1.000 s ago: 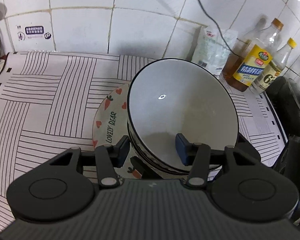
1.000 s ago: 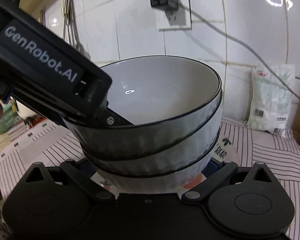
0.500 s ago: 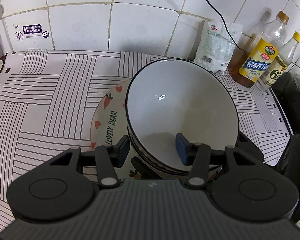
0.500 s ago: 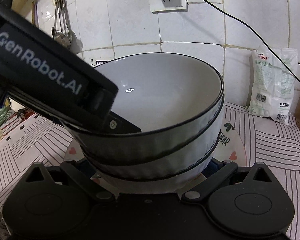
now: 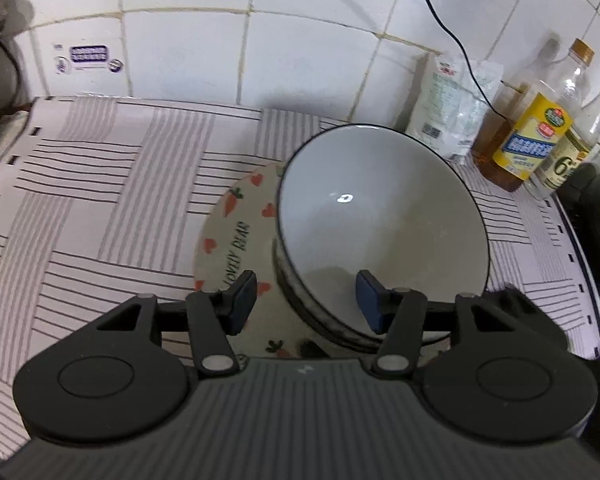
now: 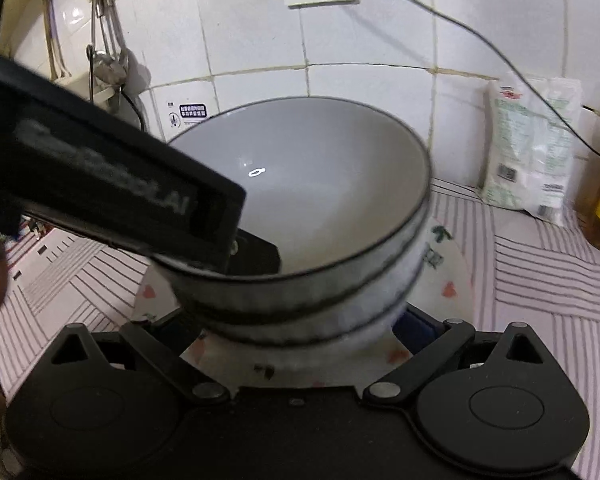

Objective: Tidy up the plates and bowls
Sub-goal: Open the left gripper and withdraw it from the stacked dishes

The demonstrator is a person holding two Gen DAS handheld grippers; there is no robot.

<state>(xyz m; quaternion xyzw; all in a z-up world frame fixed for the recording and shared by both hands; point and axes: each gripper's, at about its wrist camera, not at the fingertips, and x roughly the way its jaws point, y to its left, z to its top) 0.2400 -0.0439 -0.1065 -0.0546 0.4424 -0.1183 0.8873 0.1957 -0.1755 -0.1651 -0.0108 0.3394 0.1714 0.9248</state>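
Against the white tiled wall, on the striped mat (image 5: 100,208), the stack of bowls (image 6: 300,240) rests on the patterned plate (image 5: 236,236), the left gripper (image 5: 306,300) opening off its rim to release it, while the right gripper's (image 6: 300,328) state cannot be told.

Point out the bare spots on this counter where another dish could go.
Free: the striped mat left of the plate, back to the tiled wall. Crowded: the right corner, where a bag and bottles stand behind the bowls.
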